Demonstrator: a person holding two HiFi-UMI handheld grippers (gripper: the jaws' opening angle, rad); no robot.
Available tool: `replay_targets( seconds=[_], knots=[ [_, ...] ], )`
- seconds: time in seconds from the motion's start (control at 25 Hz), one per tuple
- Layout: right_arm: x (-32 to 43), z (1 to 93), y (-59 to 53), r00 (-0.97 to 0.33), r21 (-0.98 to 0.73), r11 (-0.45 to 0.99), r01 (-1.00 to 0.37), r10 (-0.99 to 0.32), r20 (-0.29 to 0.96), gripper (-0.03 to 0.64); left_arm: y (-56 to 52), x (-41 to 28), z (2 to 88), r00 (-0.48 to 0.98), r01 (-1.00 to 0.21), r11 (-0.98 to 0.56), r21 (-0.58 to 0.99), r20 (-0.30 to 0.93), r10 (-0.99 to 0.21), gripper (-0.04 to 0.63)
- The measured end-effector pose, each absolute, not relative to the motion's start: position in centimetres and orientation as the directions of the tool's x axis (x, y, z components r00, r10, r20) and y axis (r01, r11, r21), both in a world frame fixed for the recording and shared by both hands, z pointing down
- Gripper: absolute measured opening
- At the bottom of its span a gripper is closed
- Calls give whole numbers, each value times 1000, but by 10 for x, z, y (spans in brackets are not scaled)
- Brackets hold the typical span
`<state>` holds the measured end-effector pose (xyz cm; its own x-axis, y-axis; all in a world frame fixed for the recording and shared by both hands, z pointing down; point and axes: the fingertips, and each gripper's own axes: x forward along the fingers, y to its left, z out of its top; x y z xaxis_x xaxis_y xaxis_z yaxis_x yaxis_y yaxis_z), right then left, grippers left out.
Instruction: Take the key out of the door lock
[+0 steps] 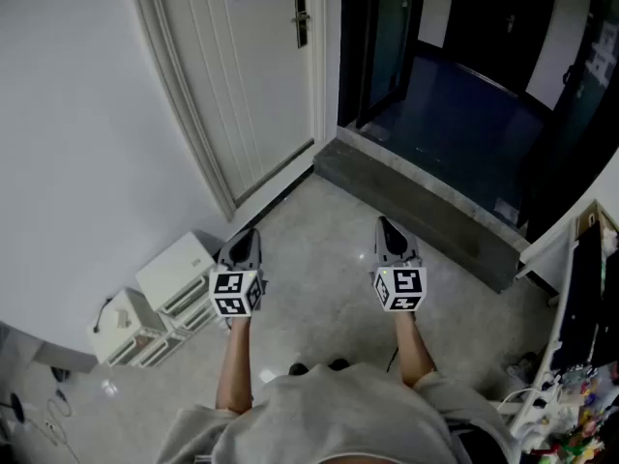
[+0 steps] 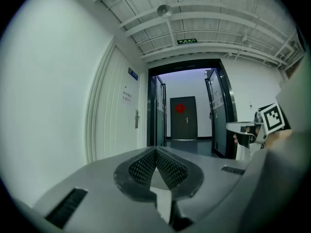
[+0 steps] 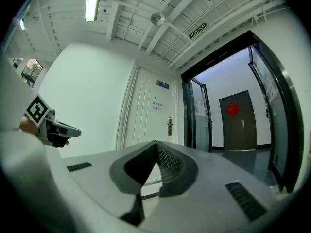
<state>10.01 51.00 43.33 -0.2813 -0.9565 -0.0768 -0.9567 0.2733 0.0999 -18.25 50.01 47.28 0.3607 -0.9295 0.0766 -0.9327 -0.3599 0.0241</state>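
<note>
The white door (image 1: 253,66) stands closed ahead and to the left, with its dark lock plate and handle (image 1: 301,19) on the right edge. The lock plate also shows far off in the left gripper view (image 2: 137,119) and in the right gripper view (image 3: 169,126). A key is too small to make out. My left gripper (image 1: 249,233) and right gripper (image 1: 384,222) are held side by side at waist height, well short of the door. Both sets of jaws are shut with nothing between them, seen on the left gripper (image 2: 155,150) and on the right gripper (image 3: 155,142).
White boxes (image 1: 174,276) sit on the floor against the left wall. A grey stone step (image 1: 426,206) leads to an open glass doorway and a dark corridor (image 1: 464,95). A shelf with cables and clutter (image 1: 580,356) stands at the right.
</note>
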Motion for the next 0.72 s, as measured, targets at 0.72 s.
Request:
replay_targets(
  seconds=[0.72],
  knots=[
    [116,440,506,-313,102,306,-947,-948,-64,21,495,-159,477,368,-930,-368,25,91,-925,18]
  ],
)
